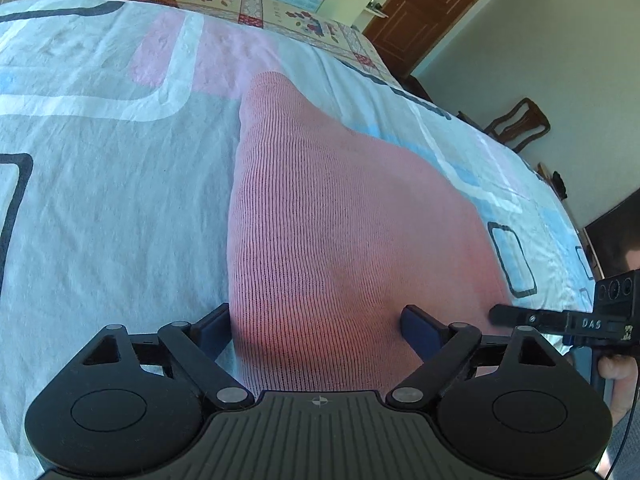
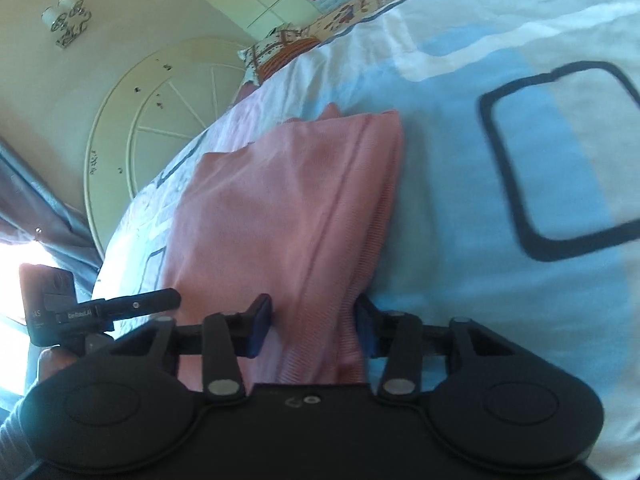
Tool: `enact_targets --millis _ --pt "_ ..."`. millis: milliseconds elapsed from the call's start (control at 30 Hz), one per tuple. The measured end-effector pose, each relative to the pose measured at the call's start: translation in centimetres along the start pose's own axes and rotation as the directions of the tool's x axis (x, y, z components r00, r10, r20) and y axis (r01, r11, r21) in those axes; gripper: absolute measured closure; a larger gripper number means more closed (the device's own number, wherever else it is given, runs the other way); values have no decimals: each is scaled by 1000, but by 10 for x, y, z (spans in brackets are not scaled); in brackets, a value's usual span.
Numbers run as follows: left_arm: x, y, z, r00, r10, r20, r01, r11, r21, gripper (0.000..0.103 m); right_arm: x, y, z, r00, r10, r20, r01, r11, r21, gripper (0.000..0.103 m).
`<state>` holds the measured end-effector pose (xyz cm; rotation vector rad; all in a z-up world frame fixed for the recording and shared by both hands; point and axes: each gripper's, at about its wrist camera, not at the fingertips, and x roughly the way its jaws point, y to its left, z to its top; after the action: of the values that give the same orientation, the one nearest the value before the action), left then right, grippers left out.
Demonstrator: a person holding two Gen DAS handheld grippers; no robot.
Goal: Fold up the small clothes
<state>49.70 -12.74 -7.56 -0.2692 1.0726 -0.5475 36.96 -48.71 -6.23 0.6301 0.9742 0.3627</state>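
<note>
A pink ribbed knit garment [image 1: 344,216] lies folded on the bed. My left gripper [image 1: 318,330] stands open and wide over its near end, one pad at the cloth's left edge and the other resting on the cloth. In the right wrist view the same garment [image 2: 280,200] shows a thick ribbed fold along its right side. My right gripper [image 2: 313,326] is shut on that fold, with cloth filling the gap between its blue pads. Each gripper shows at the edge of the other's view: a right finger [image 1: 520,317] and a left finger [image 2: 136,305].
The bedsheet [image 1: 100,200] is white with pale blue, pink and dark outlined shapes. A patterned quilt [image 1: 248,0] and pillow lie at the far end. A wooden door [image 1: 432,12], a chair [image 1: 520,124] and a round white headboard [image 2: 160,108] stand around the bed.
</note>
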Motion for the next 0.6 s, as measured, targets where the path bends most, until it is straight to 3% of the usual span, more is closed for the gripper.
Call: enact_targets --millis 100,233,467,533,600 --pt "-1 2 -1 1000 -7 3 7 1000 8 15 -16 -20 -2 999 10 35 -12 998 64 55" --pt "-2 3 -2 1000 -8 0 8 1000 13 15 -20 -38 -7 996 94 5 -94 984 150 55" --pt "0 2 -1 1000 -17 1 17 1000 23 15 19 -23 13 984 179 -13 -175 973 153 51" --pt "0 3 0 1000 -15 3 15 1000 15 15 24 -21 16 985 174 -2 -171 974 151 56" --pt "-1 2 0 1000 -5 12 5 1000 10 17 22 -15 16 993 121 -3 -120 987 110 72"
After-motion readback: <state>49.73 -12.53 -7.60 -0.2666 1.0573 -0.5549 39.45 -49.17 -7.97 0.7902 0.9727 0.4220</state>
